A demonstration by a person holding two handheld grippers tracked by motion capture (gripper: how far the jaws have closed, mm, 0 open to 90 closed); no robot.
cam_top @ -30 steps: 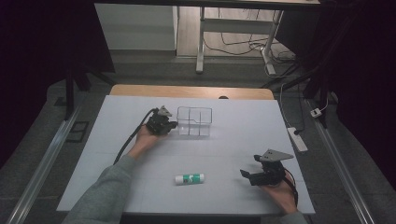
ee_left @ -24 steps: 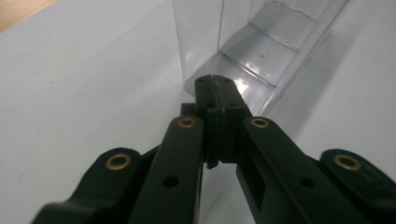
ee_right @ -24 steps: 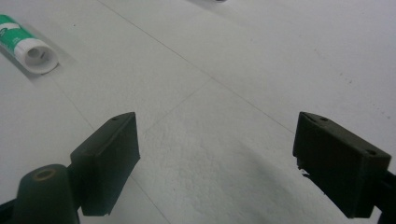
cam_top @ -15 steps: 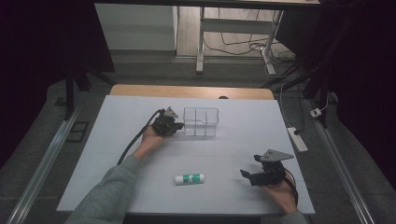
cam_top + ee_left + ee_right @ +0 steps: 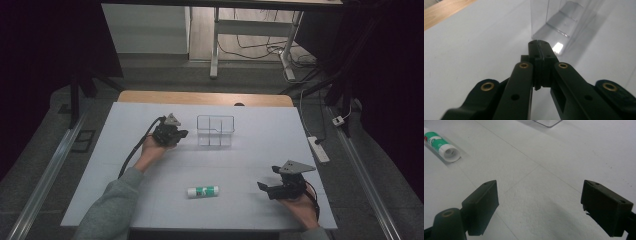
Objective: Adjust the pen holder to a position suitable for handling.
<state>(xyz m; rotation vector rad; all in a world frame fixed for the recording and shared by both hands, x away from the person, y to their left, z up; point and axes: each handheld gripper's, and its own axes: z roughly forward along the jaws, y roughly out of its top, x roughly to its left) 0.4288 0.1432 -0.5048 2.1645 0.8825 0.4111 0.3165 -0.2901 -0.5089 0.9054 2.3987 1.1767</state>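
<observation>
Tongs (image 5: 184, 134) pinched together — just beside clear organizer (image 5: 215, 131).

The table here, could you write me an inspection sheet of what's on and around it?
Surface: white table, wooden strip along its far edge.
Job's things: clear plastic organizer, upright, nothing seen inside; glue stick lying on its side near the front.
Clutter: nothing seen.
Grippers: left gripper shut on nothing, just left of the organizer; right gripper open, empty, right of the glue stick.
Cables: black cable trailing from the left gripper; loose wires and a power strip on the floor.
Surroundings: dark room, a desk frame behind.
</observation>
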